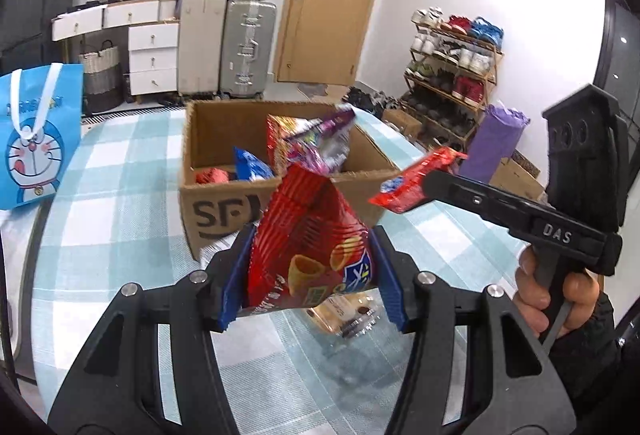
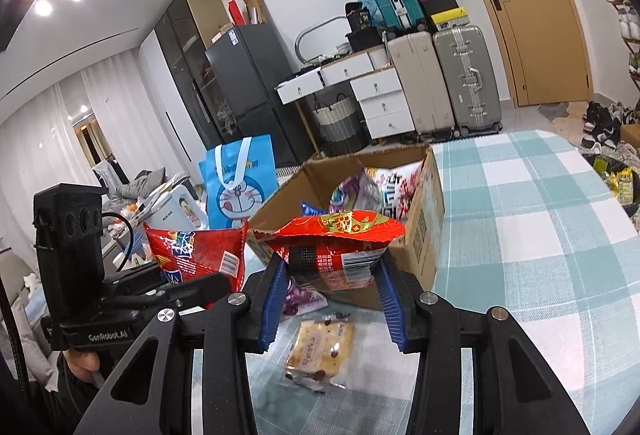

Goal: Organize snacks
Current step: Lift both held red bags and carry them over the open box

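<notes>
My left gripper (image 1: 310,267) is shut on a red snack bag (image 1: 308,247) printed with rolled crisps, held above the checked tablecloth just in front of the cardboard box (image 1: 224,211). My right gripper (image 2: 332,271) is shut on a flat red packet (image 2: 340,247), close to the box's near corner (image 2: 420,231). Each view shows the other hand's load: the red packet (image 1: 416,179) at the right, the crisp bag (image 2: 196,247) at the left. Several snack bags stand inside the box (image 1: 304,143). A clear-wrapped biscuit (image 2: 320,351) lies on the cloth below both grippers.
A blue cartoon gift bag (image 1: 36,139) stands left of the box. A purple wrapper (image 2: 300,299) lies by the box's base. The tablecloth (image 2: 540,235) stretches to the right. Beyond the table are suitcases (image 1: 244,47), white drawers, a shoe rack (image 1: 452,71) and a door.
</notes>
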Demonstrator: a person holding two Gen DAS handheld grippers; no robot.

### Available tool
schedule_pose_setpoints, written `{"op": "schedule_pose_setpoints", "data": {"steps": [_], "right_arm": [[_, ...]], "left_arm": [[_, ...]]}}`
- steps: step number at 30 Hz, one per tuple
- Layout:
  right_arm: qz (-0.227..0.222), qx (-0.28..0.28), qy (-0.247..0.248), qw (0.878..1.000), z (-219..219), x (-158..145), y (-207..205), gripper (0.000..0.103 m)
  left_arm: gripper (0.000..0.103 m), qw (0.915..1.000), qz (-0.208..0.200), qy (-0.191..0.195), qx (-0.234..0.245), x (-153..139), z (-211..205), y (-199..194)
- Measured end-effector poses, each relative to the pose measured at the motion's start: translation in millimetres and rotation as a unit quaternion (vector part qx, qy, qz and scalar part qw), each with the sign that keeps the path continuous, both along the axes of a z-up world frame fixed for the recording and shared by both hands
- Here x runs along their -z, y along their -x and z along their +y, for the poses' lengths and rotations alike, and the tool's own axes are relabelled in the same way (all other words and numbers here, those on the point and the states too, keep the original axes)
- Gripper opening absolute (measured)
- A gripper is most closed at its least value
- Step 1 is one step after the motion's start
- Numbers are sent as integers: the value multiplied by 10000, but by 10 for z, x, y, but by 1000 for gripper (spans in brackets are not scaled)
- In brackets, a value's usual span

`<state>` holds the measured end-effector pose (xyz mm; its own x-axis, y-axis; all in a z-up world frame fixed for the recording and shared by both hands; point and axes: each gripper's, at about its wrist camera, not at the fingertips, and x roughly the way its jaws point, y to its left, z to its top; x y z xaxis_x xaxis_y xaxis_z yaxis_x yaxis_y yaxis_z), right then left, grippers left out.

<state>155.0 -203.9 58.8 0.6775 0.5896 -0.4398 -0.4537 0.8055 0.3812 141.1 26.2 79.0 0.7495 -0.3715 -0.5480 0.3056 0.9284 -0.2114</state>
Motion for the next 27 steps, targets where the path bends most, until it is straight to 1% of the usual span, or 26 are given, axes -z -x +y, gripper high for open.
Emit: {"op": "schedule_pose_setpoints", "data": {"steps": [2, 5, 8, 16, 23, 27], "right_arm": [[-4, 47, -2, 10000, 7, -42, -17, 43], [-39, 88, 53, 9999, 34, -107, -44, 43], [-83, 110, 107, 9998, 69, -191, -63, 43], [-147, 234, 76, 9996, 121, -365, -162, 43], [-145, 353, 35, 9993, 168, -452, -309, 43], [-138, 398, 19, 9991, 201, -484, -415, 43]], "left_arm": [[53, 10000, -31, 20, -88, -72, 45, -4], [53, 9998, -52, 33, -174, -131, 86, -113], [53, 9995, -128, -27, -289, -213, 143, -145], [53, 9984, -216, -45, -513, -354, 227, -374], [53, 9974, -250, -138, -655, -383, 224, -663], [53, 9969, -234, -254, -702, -365, 149, -866]]}}
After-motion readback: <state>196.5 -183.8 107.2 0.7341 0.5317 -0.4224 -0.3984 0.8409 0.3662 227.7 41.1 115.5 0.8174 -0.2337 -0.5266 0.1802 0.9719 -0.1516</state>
